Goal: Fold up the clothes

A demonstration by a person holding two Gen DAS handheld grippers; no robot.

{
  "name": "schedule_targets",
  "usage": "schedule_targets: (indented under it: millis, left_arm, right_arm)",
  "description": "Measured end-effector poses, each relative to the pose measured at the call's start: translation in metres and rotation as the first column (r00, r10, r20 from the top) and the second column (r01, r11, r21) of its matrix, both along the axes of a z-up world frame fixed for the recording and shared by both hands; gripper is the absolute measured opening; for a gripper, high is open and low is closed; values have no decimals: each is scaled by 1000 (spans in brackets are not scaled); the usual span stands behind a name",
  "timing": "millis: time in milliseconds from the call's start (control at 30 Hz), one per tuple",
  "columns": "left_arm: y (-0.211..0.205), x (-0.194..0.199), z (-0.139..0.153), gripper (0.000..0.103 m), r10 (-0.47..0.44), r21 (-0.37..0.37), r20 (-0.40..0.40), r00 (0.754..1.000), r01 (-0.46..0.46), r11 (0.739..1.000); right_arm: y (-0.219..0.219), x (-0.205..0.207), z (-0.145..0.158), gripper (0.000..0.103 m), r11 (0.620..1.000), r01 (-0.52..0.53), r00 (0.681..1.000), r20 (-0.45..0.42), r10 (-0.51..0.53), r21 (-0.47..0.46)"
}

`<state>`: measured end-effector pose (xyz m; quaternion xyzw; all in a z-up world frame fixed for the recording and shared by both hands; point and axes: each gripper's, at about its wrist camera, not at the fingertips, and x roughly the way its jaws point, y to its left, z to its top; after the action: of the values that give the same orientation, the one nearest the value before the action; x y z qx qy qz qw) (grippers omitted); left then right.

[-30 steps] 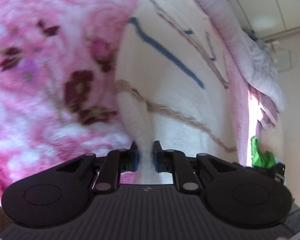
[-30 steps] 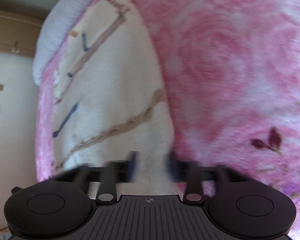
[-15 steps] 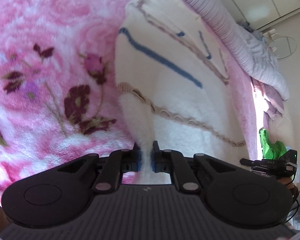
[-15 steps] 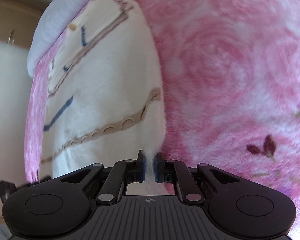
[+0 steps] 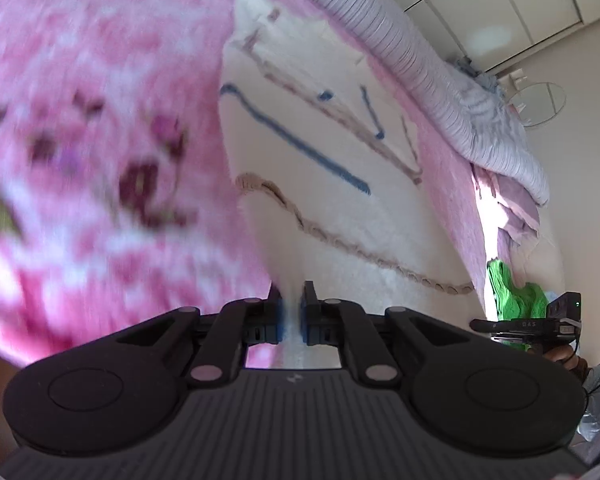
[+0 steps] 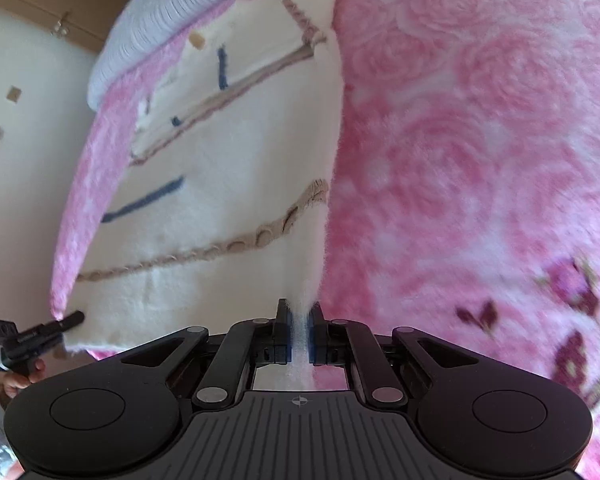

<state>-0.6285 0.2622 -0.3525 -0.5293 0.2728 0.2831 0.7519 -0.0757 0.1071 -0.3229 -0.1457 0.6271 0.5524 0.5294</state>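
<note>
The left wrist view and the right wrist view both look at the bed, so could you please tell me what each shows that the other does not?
Only the left wrist view shows the bright green cloth at the bed's far edge and the round wall fixture. Only the right wrist view shows the wooden cabinet door. Both share the cream sweater on the pink blanket, the striped pillow, and each gripper, left gripper and right gripper, shut on the sweater's near edge.

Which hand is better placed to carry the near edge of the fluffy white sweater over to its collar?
Neither clearly: left gripper and right gripper each pinch one near corner of the fluffy white sweater, so the fold probably needs both moving together.
</note>
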Motion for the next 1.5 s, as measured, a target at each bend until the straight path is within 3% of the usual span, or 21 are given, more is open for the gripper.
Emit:
schedule_targets:
  millis: [133, 300, 433, 500, 600, 700, 800, 900, 967, 1033, 1100, 1167, 1267, 1367, 1500]
  left_arm:
    - [-46, -11, -11, 5, 12, -117, -11, 1000, -13, 993]
    - [-106, -29, -16, 5, 43, -273, -41, 998, -53, 961]
    - [-126, -38, -14, 5, 77, -334, -55, 996, -91, 938]
    - [-118, -37, -7, 5, 80, -323, -36, 996, -87, 942]
    - [-86, -23, 12, 5, 46, -240, 19, 999, -40, 970]
    - [-40, -5, 37, 5, 26, -108, 86, 996, -16, 994]
    - [14, 16, 56, 5, 27, 3, 151, 988, -27, 1000]
    - [70, 46, 70, 5, 7, 103, 187, 982, -26, 994]
    - [111, 68, 70, 6, 24, 113, 213, 977, -49, 992]
    - [150, 88, 65, 14, 89, 94, 207, 974, -110, 989]
    - [176, 97, 60, 24, 146, 112, 160, 976, -165, 980]
    - [197, 104, 54, 24, 183, 137, 107, 977, -197, 971]
    - [204, 107, 42, 25, 151, 142, 21, 988, -153, 978]
    - [198, 113, 22, 25, 82, 116, -51, 995, -75, 990]
    - [202, 127, 1, 29, 56, 108, -72, 996, -48, 993]
  right_arm:
    - [-33, -2, -10, 5, 995, -9, 1000, 7, 10, -102]
    - [-85, -10, -16, 5, 962, -20, 1000, -11, 18, -271]
    - [-110, -19, -20, 5, 926, -32, 999, -43, 17, -376]
    - [-105, -20, -16, 5, 925, -48, 998, -50, 31, -378]
    - [-80, -17, 0, 5, 944, -76, 997, -43, 66, -322]
    - [-44, -2, 24, 5, 981, -57, 998, -33, 52, -184]
    - [-2, 16, 50, 5, 1000, -21, 1000, -9, 21, -14]
    - [45, 36, 65, 5, 992, 15, 999, 26, -19, 126]
    - [78, 49, 69, 6, 977, 59, 997, 42, -69, 205]
    - [112, 61, 64, 6, 956, 126, 989, 46, -143, 265]
    - [143, 71, 51, 15, 941, 216, 972, 31, -232, 261]
    - [166, 79, 41, 48, 924, 278, 953, 42, -299, 262]
    - [169, 92, 36, 51, 925, 250, 951, 108, -290, 286]
    - [163, 92, 21, 51, 953, 187, 964, 142, -225, 238]
    - [159, 81, -4, 51, 984, 83, 955, 268, -123, 158]
